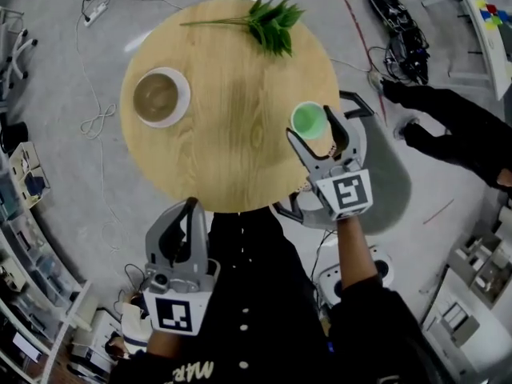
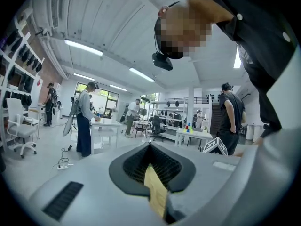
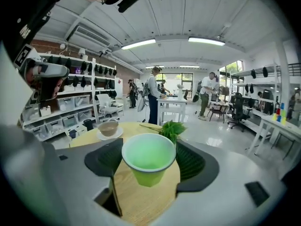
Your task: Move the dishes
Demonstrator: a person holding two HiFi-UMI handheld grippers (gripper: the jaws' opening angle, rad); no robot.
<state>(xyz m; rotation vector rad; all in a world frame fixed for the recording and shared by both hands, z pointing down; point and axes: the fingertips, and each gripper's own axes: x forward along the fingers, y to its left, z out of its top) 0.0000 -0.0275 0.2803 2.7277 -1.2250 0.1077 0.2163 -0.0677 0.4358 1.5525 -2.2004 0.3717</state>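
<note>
A green cup (image 1: 308, 120) hangs over the right edge of the round wooden table (image 1: 232, 134), with my right gripper (image 1: 313, 128) shut on its sides. In the right gripper view the green cup (image 3: 148, 160) sits between the two dark pads, above the tabletop. A brown bowl on a white saucer (image 1: 161, 97) stands on the table's left side, and the right gripper view shows this bowl (image 3: 108, 128) far off. My left gripper (image 1: 190, 208) is off the table, near its front edge, with its jaws shut and empty (image 2: 149, 148).
A leafy green sprig (image 1: 268, 21) lies at the table's far side. Cables and a power strip (image 1: 94, 11) trail over the floor on the left. A person's dark legs (image 1: 448, 122) reach in on the right, beside a chair base (image 1: 356, 146). Shelves (image 1: 24, 238) line the left.
</note>
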